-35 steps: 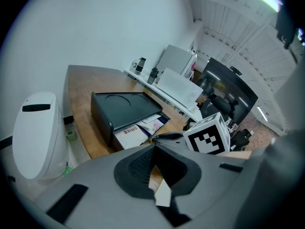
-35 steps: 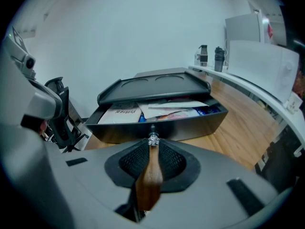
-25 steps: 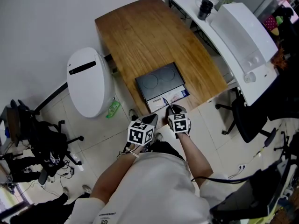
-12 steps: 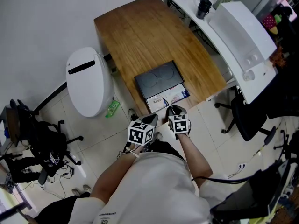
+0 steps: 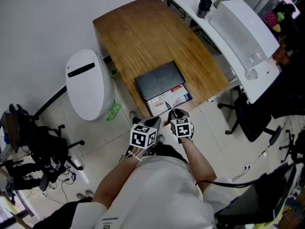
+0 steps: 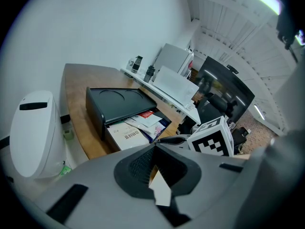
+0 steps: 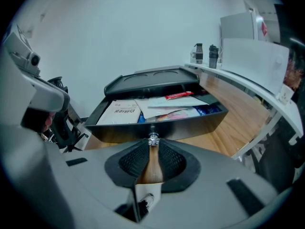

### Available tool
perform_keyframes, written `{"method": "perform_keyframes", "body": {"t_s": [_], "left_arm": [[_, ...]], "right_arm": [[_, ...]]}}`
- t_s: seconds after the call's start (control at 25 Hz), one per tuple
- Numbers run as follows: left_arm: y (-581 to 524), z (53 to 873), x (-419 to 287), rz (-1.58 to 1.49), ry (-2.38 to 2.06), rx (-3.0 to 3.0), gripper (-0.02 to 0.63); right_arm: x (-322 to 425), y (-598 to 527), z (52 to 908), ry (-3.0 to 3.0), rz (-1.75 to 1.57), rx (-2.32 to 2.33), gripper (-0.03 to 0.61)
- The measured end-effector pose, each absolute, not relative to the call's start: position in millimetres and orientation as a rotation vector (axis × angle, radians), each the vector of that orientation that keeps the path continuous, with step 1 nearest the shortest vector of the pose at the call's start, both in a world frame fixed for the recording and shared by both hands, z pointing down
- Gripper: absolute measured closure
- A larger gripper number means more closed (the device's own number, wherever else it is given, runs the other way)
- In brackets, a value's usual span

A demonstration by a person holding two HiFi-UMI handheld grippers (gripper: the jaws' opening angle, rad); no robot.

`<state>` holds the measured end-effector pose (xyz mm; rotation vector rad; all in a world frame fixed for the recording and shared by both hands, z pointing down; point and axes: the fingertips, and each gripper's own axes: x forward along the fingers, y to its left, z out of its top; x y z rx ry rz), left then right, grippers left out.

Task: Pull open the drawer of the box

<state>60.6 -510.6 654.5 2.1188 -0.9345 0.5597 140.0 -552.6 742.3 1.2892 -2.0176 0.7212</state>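
Note:
A black box sits at the near end of the wooden table. Its drawer stands pulled out toward me, full of booklets and papers. My right gripper is at the drawer's front, shut on the small metal knob, which sits between its tips. My left gripper hangs beside it off the table edge, shut with nothing in it. In the left gripper view the box and the open drawer lie ahead.
A white rounded appliance stands on the floor left of the table. A white desk with dark bottles runs along the right, with an office chair below it. A black chair stands at lower left.
The view has drifted a little, and the drawer seems a touch farther out. Both grippers keep nearly the same place.

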Motion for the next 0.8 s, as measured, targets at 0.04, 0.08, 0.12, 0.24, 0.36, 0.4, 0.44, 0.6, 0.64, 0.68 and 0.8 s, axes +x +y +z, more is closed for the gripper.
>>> {"method": "perform_keyframes", "body": {"t_s": [0.04, 0.08, 0.12, 0.24, 0.36, 0.4, 0.44, 0.6, 0.64, 0.68, 0.8], "left_arm": [[-510, 655, 61, 0.56, -0.932, 2.119, 0.614], [-510, 655, 61, 0.56, -0.93, 2.119, 0.614], [-509, 655, 61, 0.56, -0.929, 2.12, 0.614], [-510, 656, 64, 0.56, -0.924, 2.122, 0.614], [-511, 655, 62, 0.557, -0.919, 2.127, 0.614], [-511, 655, 61, 0.556, -0.919, 2.127, 0.614], [-511, 655, 60, 0.556, -0.919, 2.127, 0.614], [-507, 653, 66, 0.549, -0.923, 2.128, 0.614], [-505, 652, 68, 0.547, -0.925, 2.129, 0.614], [-504, 651, 70, 0.547, -0.928, 2.129, 0.614], [-500, 650, 70, 0.544, -0.939, 2.127, 0.614]], "right_arm": [[140, -551, 742, -2.017, 0.722, 1.289, 0.525], [140, -550, 742, -2.016, 0.722, 1.289, 0.525], [140, -549, 743, -2.015, 0.722, 1.289, 0.525], [143, -547, 743, -2.009, 0.72, 1.293, 0.525], [144, -543, 745, -2.001, 0.718, 1.292, 0.525], [143, -543, 746, -2.001, 0.718, 1.29, 0.525], [142, -542, 747, -2.0, 0.717, 1.286, 0.525], [147, -536, 748, -1.999, 0.719, 1.269, 0.525], [149, -536, 747, -2.0, 0.718, 1.268, 0.525], [150, -535, 747, -2.001, 0.718, 1.268, 0.525], [152, -536, 747, -2.001, 0.721, 1.273, 0.525]]}}
